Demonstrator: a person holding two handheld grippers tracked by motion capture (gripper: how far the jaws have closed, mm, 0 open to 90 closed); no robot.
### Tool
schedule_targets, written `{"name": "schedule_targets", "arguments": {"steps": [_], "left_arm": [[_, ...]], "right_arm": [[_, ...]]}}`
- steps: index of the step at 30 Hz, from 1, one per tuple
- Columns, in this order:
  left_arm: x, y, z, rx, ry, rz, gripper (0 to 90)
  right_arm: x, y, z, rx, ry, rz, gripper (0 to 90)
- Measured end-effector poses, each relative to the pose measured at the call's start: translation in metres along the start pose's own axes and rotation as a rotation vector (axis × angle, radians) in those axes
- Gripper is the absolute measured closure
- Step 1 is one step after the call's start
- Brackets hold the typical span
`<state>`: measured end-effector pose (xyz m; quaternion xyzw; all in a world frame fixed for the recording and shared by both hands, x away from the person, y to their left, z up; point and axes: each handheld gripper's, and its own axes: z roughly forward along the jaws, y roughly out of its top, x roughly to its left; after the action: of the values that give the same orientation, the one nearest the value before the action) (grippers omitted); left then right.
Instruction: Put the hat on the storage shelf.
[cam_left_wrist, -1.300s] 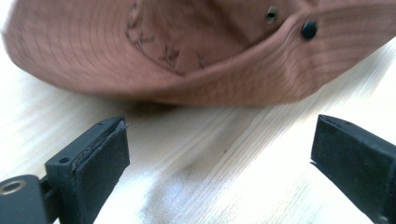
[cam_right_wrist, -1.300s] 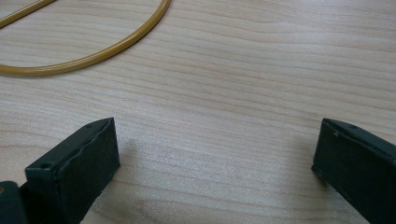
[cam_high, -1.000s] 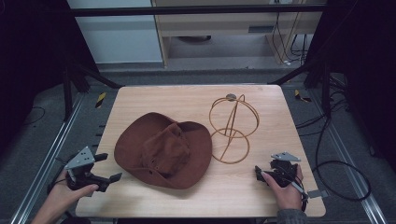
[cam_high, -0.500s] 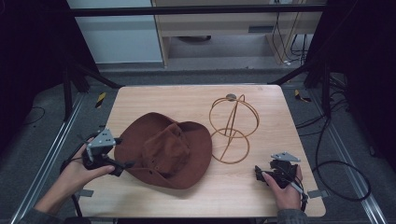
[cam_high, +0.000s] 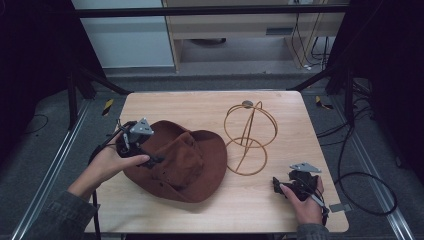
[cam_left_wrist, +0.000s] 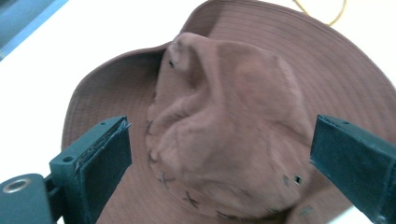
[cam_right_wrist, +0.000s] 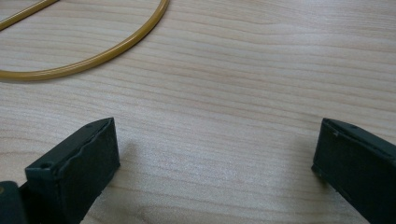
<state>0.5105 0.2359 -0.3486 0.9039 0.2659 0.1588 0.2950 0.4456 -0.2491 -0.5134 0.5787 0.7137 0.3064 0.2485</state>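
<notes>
A brown wide-brimmed hat (cam_high: 180, 161) lies crown up on the wooden table (cam_high: 200, 107), left of centre. A gold wire hat stand (cam_high: 248, 137) is upright just to its right. My left gripper (cam_high: 150, 161) hovers over the hat's left brim, open; in the left gripper view its jaws stand wide on either side of the crumpled crown (cam_left_wrist: 224, 126), not touching it. My right gripper (cam_high: 278, 186) rests low near the table's front right, open, with bare wood between its jaws and the stand's base ring (cam_right_wrist: 93, 58) ahead to the left.
Metal rails and dark frame posts flank the table. Cables (cam_high: 360, 165) trail on the floor at the right. A cabinet (cam_high: 240, 30) stands beyond the far edge. Bare wood lies behind the hat and along the front edge.
My left gripper has moved from the table's front left corner up and right over the hat's brim. The right gripper, hat and stand have stayed put.
</notes>
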Motion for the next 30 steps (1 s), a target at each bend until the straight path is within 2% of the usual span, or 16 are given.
{"name": "schedule_targets", "arguments": {"steps": [3, 6, 10, 18, 30], "left_arm": [[0.003, 0.005, 0.001, -0.016, 0.001, -0.015, 5.1], [0.006, 0.009, 0.003, -0.008, -0.008, -0.009, 5.0], [0.009, 0.017, 0.008, 0.002, -0.02, -0.02, 5.1], [0.002, 0.03, 0.028, 0.056, -0.036, 0.014, 4.9], [-0.004, 0.036, 0.048, 0.097, -0.053, 0.011, 6.5]], "right_arm": [[0.0, 0.0, 0.0, -0.001, 0.0, 0.003, 0.5], [0.0, 0.0, 0.0, 0.0, 0.0, 0.003, 0.5], [0.0, 0.0, 0.0, 0.0, 0.0, 0.002, 0.5], [0.0, 0.0, 0.0, 0.0, 0.0, 0.002, 0.5], [0.0, 0.0, 0.0, 0.0, 0.001, 0.001, 0.5]]}}
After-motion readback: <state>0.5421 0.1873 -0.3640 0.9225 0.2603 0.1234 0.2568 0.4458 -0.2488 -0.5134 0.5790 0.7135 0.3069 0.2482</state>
